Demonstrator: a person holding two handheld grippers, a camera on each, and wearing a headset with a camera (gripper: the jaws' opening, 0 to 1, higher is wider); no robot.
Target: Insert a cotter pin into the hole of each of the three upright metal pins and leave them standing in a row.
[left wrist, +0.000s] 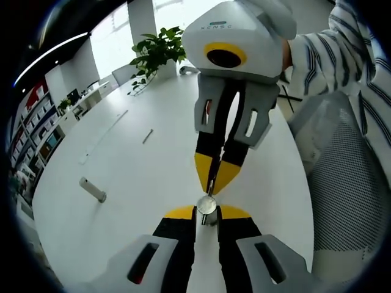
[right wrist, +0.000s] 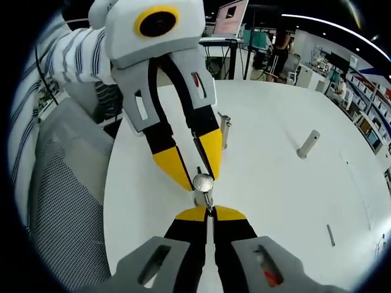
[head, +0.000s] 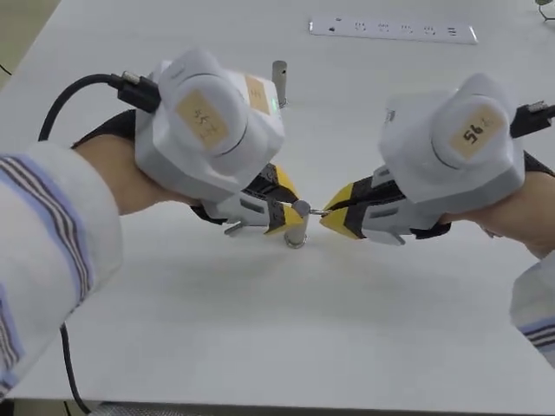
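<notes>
A short upright metal pin stands on the white table between the two grippers. My left gripper is shut on this pin, one yellow tip on each side of it. My right gripper faces it, shut on a thin cotter pin. The cotter pin points at the top of the metal pin and its tip touches it. A second upright pin stands farther back. A third pin stands behind the left gripper, with something thin at its top.
A white power strip lies along the far edge of the table. A loose thin pin lies on the table beyond the far metal pin. A mesh chair stands at the near edge. Striped sleeves reach in from both sides.
</notes>
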